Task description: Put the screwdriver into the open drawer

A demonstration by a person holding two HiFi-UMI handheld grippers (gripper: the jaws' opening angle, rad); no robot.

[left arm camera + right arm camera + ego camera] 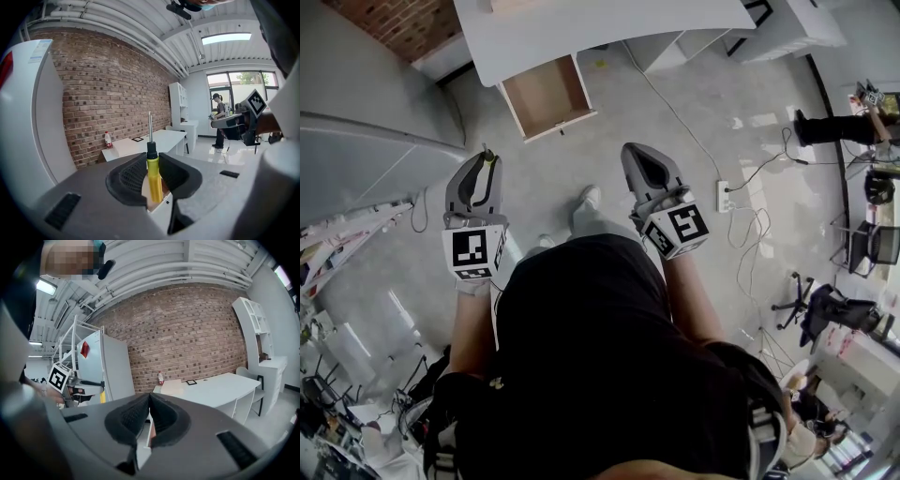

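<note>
Head view: I stand back from the desk, and the drawer juts from its front edge with its bottom bare. My left gripper is raised ahead of my body and aimed roughly at the drawer. It is well short of the drawer, so I judge the carry only partly done. A yellow sliver of the screwdriver peeps out at its tips. My right gripper rides alongside, apart from the left one.

Left gripper view: the jaws clamp the screwdriver by its yellow handle. The black collar and steel shaft stand up clear of the pads. I think the grip is on the handle so that the tool stays steady and drops cleanly. The desk lies ahead, and a patch of wood, probably the drawer, shows low behind the handle.

Right gripper view: the jaws are pressed together with nothing between them. I take this gripper to be idle and kept out of the way.
</note>
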